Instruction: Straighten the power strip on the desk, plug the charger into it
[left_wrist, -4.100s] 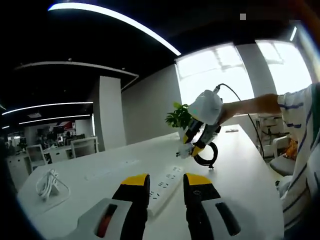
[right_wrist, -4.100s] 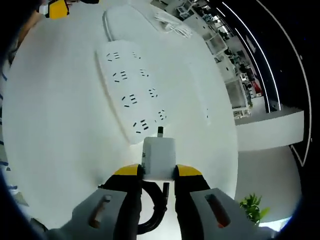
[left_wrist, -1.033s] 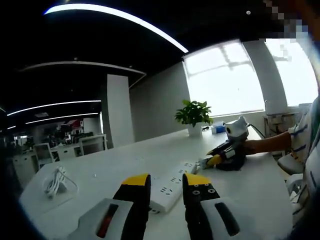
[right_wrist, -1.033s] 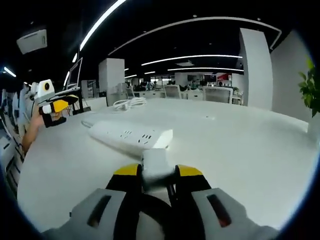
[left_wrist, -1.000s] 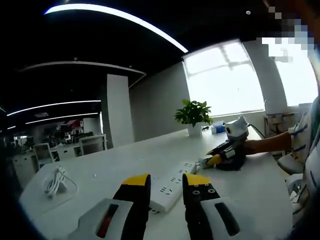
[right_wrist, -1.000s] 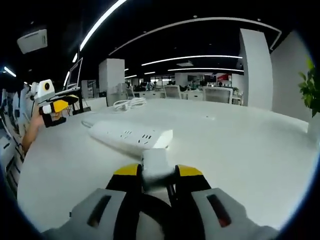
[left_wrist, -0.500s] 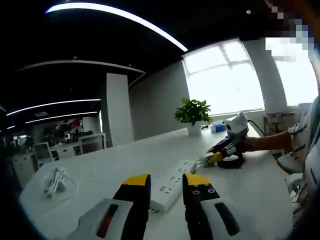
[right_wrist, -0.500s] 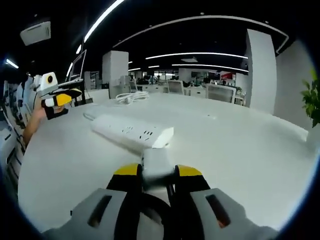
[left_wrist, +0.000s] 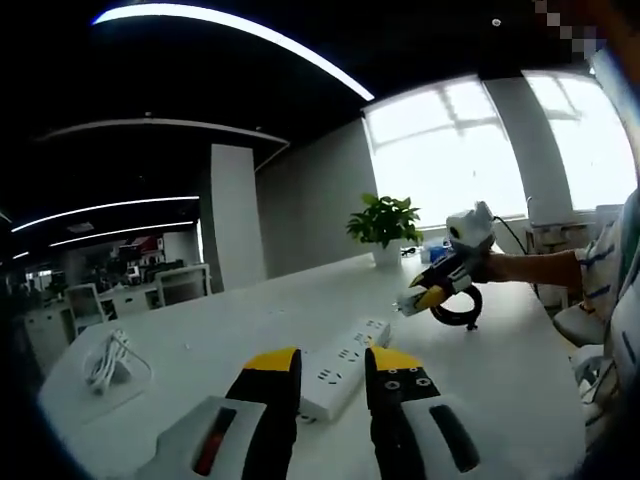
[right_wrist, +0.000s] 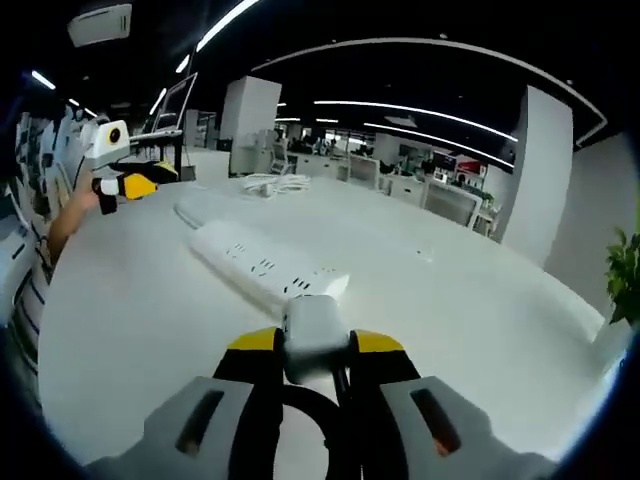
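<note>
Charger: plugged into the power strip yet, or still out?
Out. The right gripper holds the charger short of the power strip, above the desk.

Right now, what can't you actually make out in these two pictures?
- Charger prongs: right gripper view, hidden behind its own white body.
- Power strip near end: left gripper view, covered by the left gripper.
- Its sockets: too small in both views.
- Charger cable: right gripper view, cut off at the bottom edge.

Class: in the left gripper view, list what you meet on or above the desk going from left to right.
Coiled white cable → power strip → potted plant → right gripper holding the charger.
</note>
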